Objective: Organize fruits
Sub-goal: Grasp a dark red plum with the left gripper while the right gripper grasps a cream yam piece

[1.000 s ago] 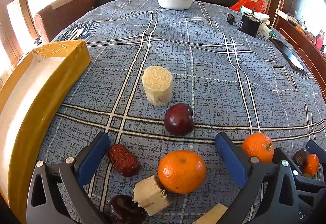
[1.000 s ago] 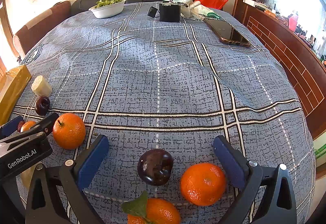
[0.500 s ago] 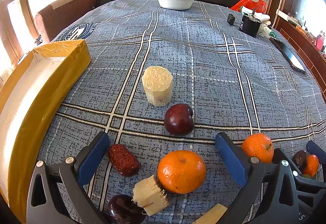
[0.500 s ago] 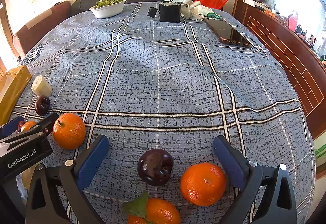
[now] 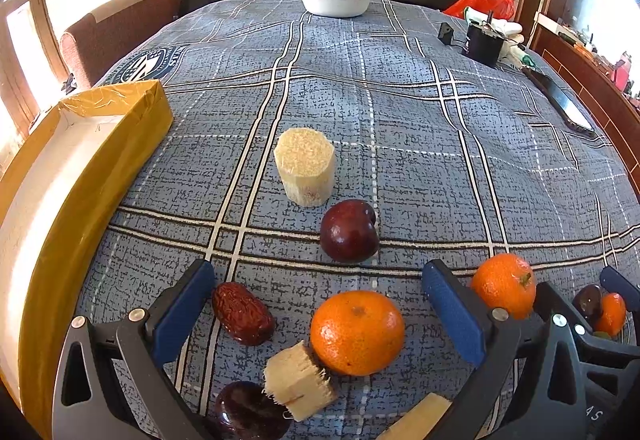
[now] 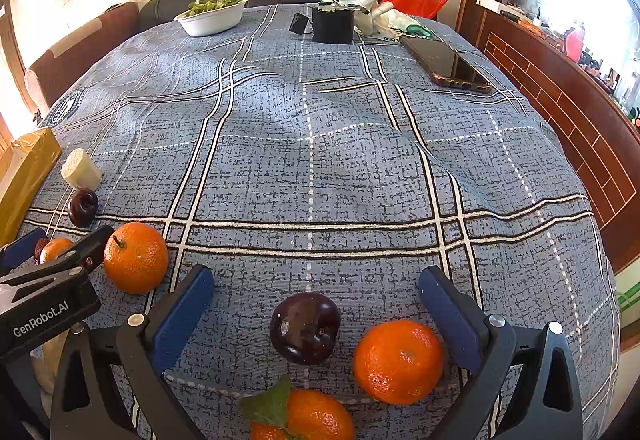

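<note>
Left wrist view: left claw [image 5: 316,304] wide open, holding nothing, orange [image 5: 357,332] and red date [image 5: 243,313] between its fingers on the desk [image 5: 400,128]; best to center on one fruit before closing, yellow box [image 5: 80,176] left. Right wrist view: right claw [image 6: 314,312] wide open, empty, plum [image 6: 305,327] and tangerine [image 6: 398,361] between fingers; pick singly.

Bottom edge of my left view crops a dark plum [image 5: 248,414] and a pale cane stick [image 5: 416,420]. Right view crops a leafy orange [image 6: 308,418]; yellow box [image 6: 24,168] is cut off at left.
</note>
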### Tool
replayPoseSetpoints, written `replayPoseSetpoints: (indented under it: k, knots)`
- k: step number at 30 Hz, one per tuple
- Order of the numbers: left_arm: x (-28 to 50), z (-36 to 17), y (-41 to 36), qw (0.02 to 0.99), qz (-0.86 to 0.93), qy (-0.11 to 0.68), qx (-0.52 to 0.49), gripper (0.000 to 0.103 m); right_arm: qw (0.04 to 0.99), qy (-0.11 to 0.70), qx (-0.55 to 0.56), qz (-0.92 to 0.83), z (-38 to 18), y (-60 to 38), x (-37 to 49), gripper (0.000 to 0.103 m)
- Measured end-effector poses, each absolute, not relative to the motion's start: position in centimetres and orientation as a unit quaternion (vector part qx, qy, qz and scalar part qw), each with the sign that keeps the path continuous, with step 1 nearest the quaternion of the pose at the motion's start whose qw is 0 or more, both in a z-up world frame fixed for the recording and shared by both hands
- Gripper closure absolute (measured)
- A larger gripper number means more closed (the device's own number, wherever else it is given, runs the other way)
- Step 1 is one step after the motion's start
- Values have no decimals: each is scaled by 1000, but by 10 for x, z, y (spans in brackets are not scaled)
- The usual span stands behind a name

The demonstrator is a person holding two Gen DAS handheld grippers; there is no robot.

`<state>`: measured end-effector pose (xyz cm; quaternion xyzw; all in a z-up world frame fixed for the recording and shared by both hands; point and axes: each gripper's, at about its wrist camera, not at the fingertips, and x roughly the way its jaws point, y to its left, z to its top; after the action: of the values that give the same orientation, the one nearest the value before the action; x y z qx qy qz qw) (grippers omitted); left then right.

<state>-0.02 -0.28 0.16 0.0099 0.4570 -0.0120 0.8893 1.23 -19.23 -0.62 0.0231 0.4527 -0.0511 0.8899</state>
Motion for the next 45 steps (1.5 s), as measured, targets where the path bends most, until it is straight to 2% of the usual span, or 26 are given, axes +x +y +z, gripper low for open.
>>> replayPoseSetpoints:
  k: [18,19,21,22,30,33,36,42,43,45]
  knots:
    - [3,2,1,873,-22,487,9,0,890,453,24,-51,-5,-191,12,0]
    - [1,4,2,873,-29,487,3,2,890,453,25,-51,-5,-191,11,0]
    - [-6,12,10,872,-51,487,-21,17,888,457,24,-47,-5,-193,13,0]
    - [-11,19,14,874,-61,482,-31,20,886,461,23,-44,-4,-193,15,0]
    - [-71,104,82,937,-72,338,-57,20,871,491,8,-20,-4,-195,14,0]
    - [-81,109,108,940,-52,334,-56,20,870,493,6,-16,-4,-195,13,0]
    - [-91,104,131,939,-32,336,-68,20,870,492,28,-21,9,-197,7,13]
    - [-97,78,140,927,-53,366,-66,20,909,414,36,45,58,-168,-33,13]
    - [-100,73,139,924,-66,371,-67,21,908,413,32,62,59,-160,-37,13]
    - [-107,67,130,921,-94,376,-50,34,904,416,27,93,56,-143,-40,13]
